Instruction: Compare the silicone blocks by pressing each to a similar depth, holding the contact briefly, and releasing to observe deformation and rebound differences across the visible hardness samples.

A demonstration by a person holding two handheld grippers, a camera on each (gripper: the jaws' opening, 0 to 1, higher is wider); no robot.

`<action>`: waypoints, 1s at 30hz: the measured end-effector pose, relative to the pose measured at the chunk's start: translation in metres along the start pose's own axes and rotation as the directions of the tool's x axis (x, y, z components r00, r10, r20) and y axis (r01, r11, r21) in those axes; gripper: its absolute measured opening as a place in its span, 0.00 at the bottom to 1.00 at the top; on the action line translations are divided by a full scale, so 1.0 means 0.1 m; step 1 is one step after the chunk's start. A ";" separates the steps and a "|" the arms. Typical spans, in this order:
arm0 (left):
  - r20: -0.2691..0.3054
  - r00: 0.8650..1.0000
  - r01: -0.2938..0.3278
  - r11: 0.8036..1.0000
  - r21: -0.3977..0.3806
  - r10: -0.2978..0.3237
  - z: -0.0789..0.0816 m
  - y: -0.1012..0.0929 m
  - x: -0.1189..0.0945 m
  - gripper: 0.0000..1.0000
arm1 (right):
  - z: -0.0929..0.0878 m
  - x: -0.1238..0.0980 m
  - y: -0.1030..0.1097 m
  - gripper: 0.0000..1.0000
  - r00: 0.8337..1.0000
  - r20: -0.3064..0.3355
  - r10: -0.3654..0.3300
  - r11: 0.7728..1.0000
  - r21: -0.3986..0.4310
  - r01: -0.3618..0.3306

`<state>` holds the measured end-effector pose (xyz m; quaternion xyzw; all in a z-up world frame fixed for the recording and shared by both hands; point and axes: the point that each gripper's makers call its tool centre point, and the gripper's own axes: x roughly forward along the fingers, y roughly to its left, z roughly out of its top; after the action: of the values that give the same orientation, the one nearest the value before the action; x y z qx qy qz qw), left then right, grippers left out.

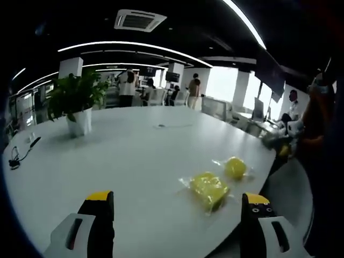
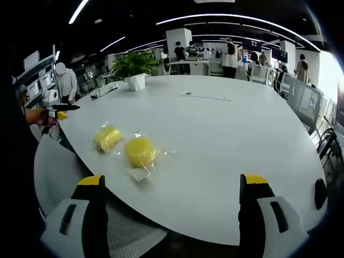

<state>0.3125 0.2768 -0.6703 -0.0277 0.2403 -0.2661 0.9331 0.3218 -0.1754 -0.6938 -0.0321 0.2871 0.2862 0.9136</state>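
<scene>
Firstly, in the left gripper view, the left gripper (image 1: 177, 207) stood with its jaws wide apart and nothing between them, held above the near part of the white tabletop (image 1: 134, 156). Two yellow blocks in clear wrap lay near the tabletop's right edge: a flatter block (image 1: 208, 189) just ahead of the right jaw, and a round block (image 1: 235, 167) just beyond it, the two close together but apart. Neither block touched the gripper. A potted plant (image 1: 77, 102) stood upright toward the far left of the tabletop, and a dark cable (image 1: 21, 152) lay at its left edge. People (image 1: 128, 86) stood in the office beyond.

In the right gripper view, the right gripper (image 2: 172, 207) was likewise spread open and empty, hanging over the tabletop's (image 2: 215, 140) near edge with a mesh chair (image 2: 70, 172) below its left jaw. The round block (image 2: 140, 152) lay nearest, ahead of the left jaw, with the flatter block (image 2: 108, 137) just to its left, both in wrap and clear of the jaws. The plant (image 2: 133, 67) stood at the far side. At the left edge a hand (image 2: 40, 115) held a black and yellow tool (image 2: 60, 110); what it was could not be told.
</scene>
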 end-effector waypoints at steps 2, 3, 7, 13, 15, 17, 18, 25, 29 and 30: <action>0.001 1.000 0.004 1.000 -0.004 -0.004 -0.01 0.02 -0.01 1.00 | 0.05 -0.01 -0.01 0.97 1.000 0.018 0.001 1.000 -0.001 -0.001; 0.002 1.000 0.001 1.000 -0.009 -0.001 -0.01 0.03 -0.01 1.00 | 0.06 -0.01 0.00 0.97 1.000 0.024 0.004 1.000 -0.002 -0.004; 0.005 1.000 0.006 1.000 -0.028 -0.006 -0.03 -0.01 0.03 1.00 | 0.08 0.02 0.02 0.97 0.999 0.020 0.027 0.999 -0.020 -0.027; 0.009 1.000 0.026 1.000 -0.013 -0.026 -0.02 -0.10 0.11 1.00 | 0.16 0.02 0.04 0.97 0.996 0.056 0.062 0.998 -0.024 -0.061; 0.018 1.000 0.025 0.999 -0.028 -0.025 0.02 -0.10 0.13 1.00 | 0.14 0.02 0.04 0.97 0.996 0.052 0.078 0.997 -0.015 -0.078; 0.025 0.999 0.026 0.999 -0.019 -0.025 0.05 -0.14 0.15 1.00 | 0.13 0.02 0.04 0.97 0.996 0.043 0.083 0.996 -0.035 -0.081; 0.023 0.999 0.029 0.999 -0.018 -0.028 0.05 -0.15 0.16 1.00 | 0.15 0.02 0.05 0.97 0.995 0.045 0.090 0.994 -0.060 -0.087; 0.007 0.999 0.036 0.999 -0.016 -0.036 -0.01 -0.19 0.17 1.00 | 0.18 0.05 0.10 0.97 0.990 0.053 0.131 0.989 -0.070 -0.127; 0.008 0.999 0.031 0.999 -0.026 -0.031 -0.01 -0.17 0.17 1.00 | 0.16 0.06 0.10 0.97 0.991 0.043 0.131 0.990 -0.059 -0.128; 0.013 0.999 0.033 0.999 -0.029 -0.032 0.01 -0.16 0.17 1.00 | 0.15 0.06 0.09 0.97 0.991 0.039 0.126 0.991 -0.047 -0.124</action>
<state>0.3173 0.2543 -0.6739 -0.0468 0.2378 -0.2775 0.9297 0.3289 -0.1618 -0.6838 -0.0284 0.2627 0.3498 0.8988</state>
